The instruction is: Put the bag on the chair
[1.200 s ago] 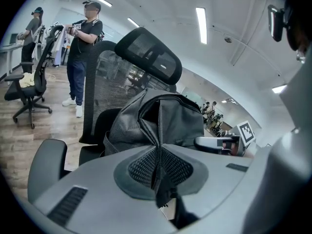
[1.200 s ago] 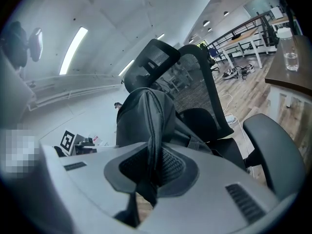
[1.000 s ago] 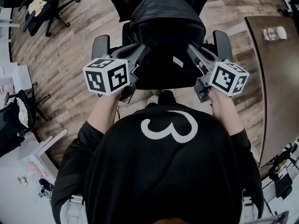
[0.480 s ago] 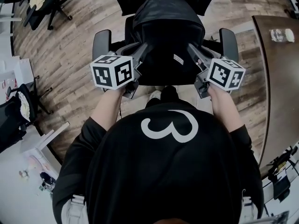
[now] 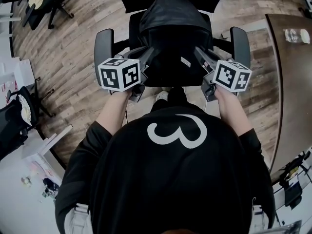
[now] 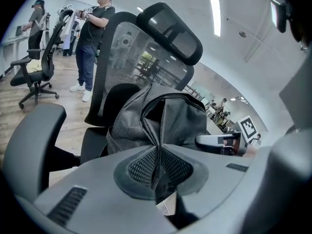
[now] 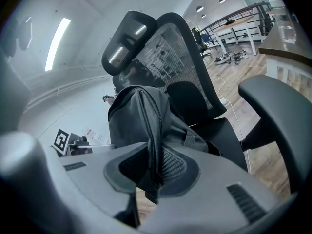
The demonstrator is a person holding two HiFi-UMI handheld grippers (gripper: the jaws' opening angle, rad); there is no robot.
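A dark grey bag [image 5: 173, 38] hangs over the seat of a black mesh office chair [image 5: 103, 45], between its two armrests. My left gripper [image 5: 147, 53] is shut on the fabric of the bag's left side, my right gripper [image 5: 200, 53] on its right side. In the left gripper view the pads pinch a zip seam of the bag [image 6: 161, 113] in front of the chair's backrest [image 6: 119, 52]. The right gripper view has the bag [image 7: 141, 113] pinched the same way, with the backrest [image 7: 183, 57] behind it. Whether the bag's bottom touches the seat is hidden.
A wooden table [image 5: 292, 91] with a plastic bottle [image 5: 296, 35] runs along the right. Another office chair [image 5: 46, 4] stands at the far left, with white furniture [image 5: 19, 82] nearer. Two people [image 6: 92, 38] stand behind the chair in the left gripper view.
Both grippers and the bag have moved forward towards the chair's back. The armrests now flank the bag more fully. Both grips are unchanged.
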